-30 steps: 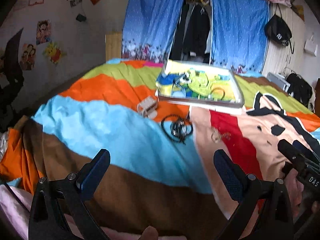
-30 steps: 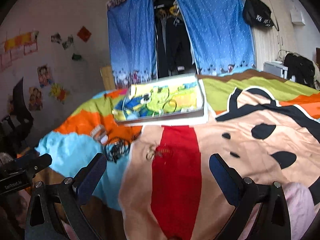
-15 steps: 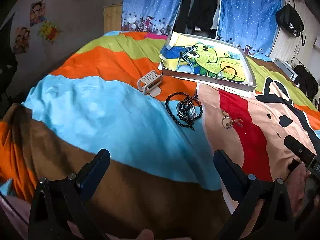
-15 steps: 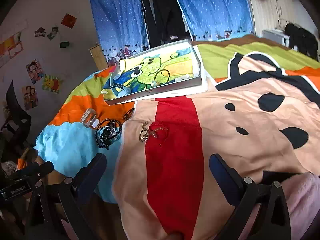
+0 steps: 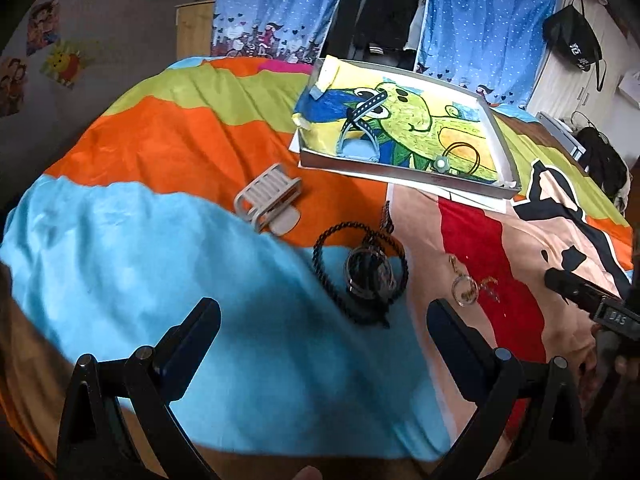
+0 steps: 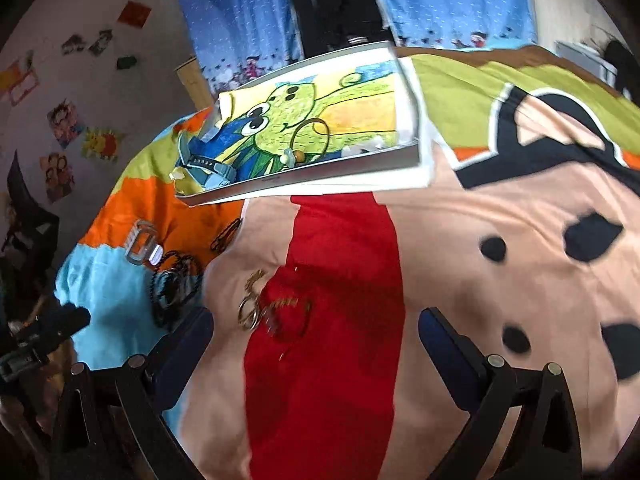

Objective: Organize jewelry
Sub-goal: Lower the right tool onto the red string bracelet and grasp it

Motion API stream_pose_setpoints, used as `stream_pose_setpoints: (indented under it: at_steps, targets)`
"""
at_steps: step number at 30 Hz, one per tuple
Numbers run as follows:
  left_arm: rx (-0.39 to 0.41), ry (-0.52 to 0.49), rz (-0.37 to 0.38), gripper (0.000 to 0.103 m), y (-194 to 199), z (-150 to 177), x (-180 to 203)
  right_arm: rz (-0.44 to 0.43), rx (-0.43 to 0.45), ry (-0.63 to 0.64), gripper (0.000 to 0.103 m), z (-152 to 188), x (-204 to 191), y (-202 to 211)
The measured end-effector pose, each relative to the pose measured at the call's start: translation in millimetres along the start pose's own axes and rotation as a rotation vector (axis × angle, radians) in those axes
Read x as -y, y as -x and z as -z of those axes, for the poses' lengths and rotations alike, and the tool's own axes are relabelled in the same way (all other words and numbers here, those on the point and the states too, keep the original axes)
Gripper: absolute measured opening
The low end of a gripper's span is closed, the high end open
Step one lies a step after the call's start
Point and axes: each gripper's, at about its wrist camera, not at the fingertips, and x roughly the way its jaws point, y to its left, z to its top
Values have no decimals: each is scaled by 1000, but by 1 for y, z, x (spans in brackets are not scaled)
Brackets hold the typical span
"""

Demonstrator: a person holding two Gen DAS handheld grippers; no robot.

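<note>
A shallow tray (image 5: 400,168) (image 6: 320,182) lined with a green cartoon drawing lies on the bed and holds a watch (image 5: 360,120) (image 6: 208,168) and a thin hoop (image 5: 464,156) (image 6: 310,136). Nearer lie a black bead necklace tangled with bracelets (image 5: 366,270) (image 6: 172,288), a gold chain with rings (image 5: 470,286) (image 6: 268,310) and a pale hair claw (image 5: 270,196) (image 6: 142,242). My left gripper (image 5: 324,324) hovers open just short of the black beads. My right gripper (image 6: 316,334) hovers open with the gold chain just beyond its left finger.
A colourful striped bedspread (image 5: 140,248) covers the bed. Blue curtains (image 5: 272,4) and hanging dark clothes stand behind it, with a black bag (image 5: 576,40) on the right wall. The right gripper's finger (image 5: 580,292) shows at the left wrist view's right edge.
Both grippers have tilted down and moved closer to the bedspread; the beads and the gold chain now sit larger and nearer the fingers. Both stay open.
</note>
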Motion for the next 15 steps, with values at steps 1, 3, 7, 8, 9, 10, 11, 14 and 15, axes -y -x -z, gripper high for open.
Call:
stream_pose_setpoints:
  at_steps: [1, 3, 7, 8, 9, 10, 11, 14, 15]
  targets:
    - [2, -4, 11, 101, -4, -2, -1, -11, -9, 16, 103, -3, 2, -8]
    - [10, -3, 25, 100, -10, -5, -2, -34, -22, 21, 103, -7, 5, -19]
    - [17, -5, 51, 92, -21, -11, -2, -70, -22, 46, 100, -11, 2, -31]
    - [11, -10, 58, 84, -24, -11, -1, -87, -21, 60, 92, -11, 0, -33]
    - [1, -19, 61, 75, -28, -12, -1, -100, -22, 67, 88, -11, -2, -34]
    - [-6, -27, 61, 70, -31, -12, 1, -108, -26, 78, 80, -11, -5, -35]
    - [-16, -39, 62, 60, -36, -12, 2, -111, -31, 95, 72, -10, -7, -37]
    - [-42, -49, 84, 43, -47, -14, 4, -115, -47, 108, 61, -10, -9, -43]
    - [-49, -48, 89, 39, -50, -15, 4, -120, -51, 107, 59, -10, -8, -44]
